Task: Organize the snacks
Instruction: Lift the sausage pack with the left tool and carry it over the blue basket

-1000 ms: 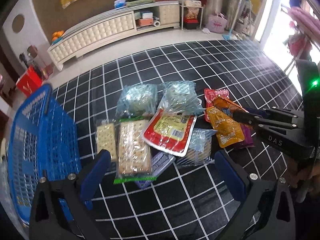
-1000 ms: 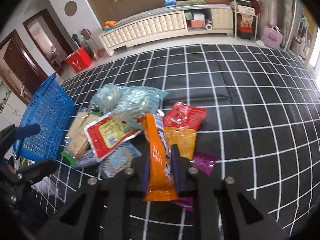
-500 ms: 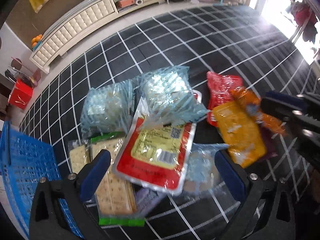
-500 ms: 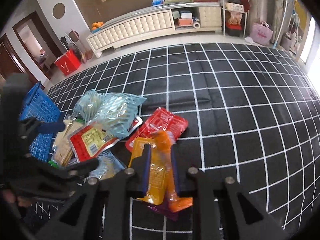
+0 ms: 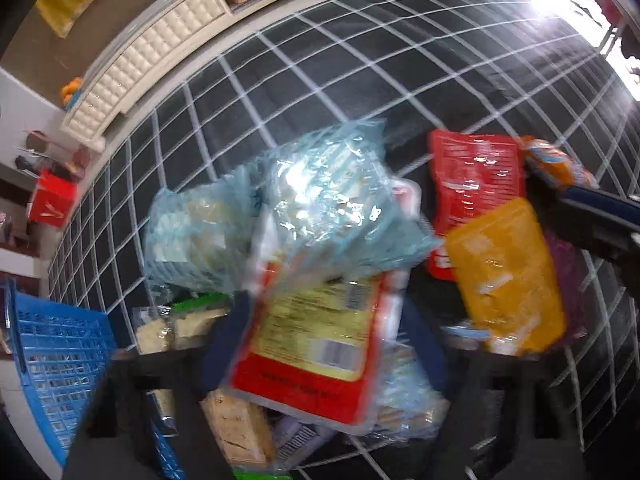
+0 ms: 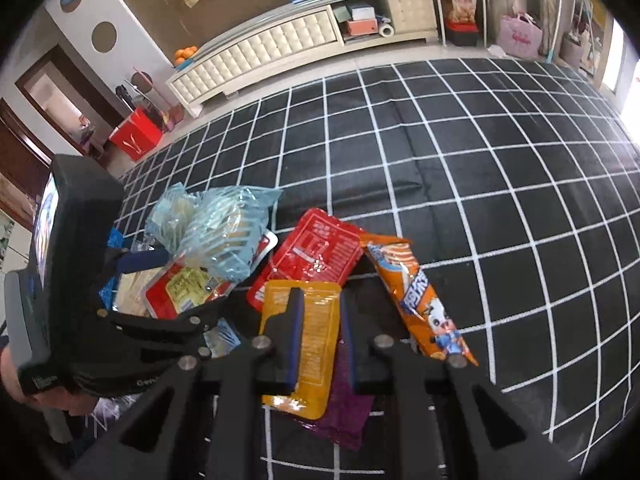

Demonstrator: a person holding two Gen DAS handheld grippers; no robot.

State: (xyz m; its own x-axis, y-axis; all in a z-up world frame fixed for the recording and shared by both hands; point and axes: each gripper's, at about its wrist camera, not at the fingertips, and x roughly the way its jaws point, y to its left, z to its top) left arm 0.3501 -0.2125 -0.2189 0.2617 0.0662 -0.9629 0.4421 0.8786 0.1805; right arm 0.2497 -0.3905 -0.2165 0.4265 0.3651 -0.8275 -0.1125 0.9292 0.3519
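Hovering low over the snack pile on the black grid mat (image 5: 360, 64), left gripper (image 5: 326, 316) straddling the red-and-yellow packet (image 5: 312, 344), one blue finger at each long edge. Blurring with motion, so not possible to tell whether pinching or only flanking. Packet lying at centre of the left view, long axis running from 1 o'clock to 7 o'clock, top end tucked under the pale blue bags (image 5: 320, 208). Blue basket (image 5: 60, 360) sitting at 8 o'clock. Right gripper (image 6: 320, 320) hanging above the yellow pouch (image 6: 316, 352), tongs narrowly parted and clamping nothing. Orange stick packet (image 6: 420, 300) lying flat just beside at 3 o'clock – long axis slanting from 11 to 5.
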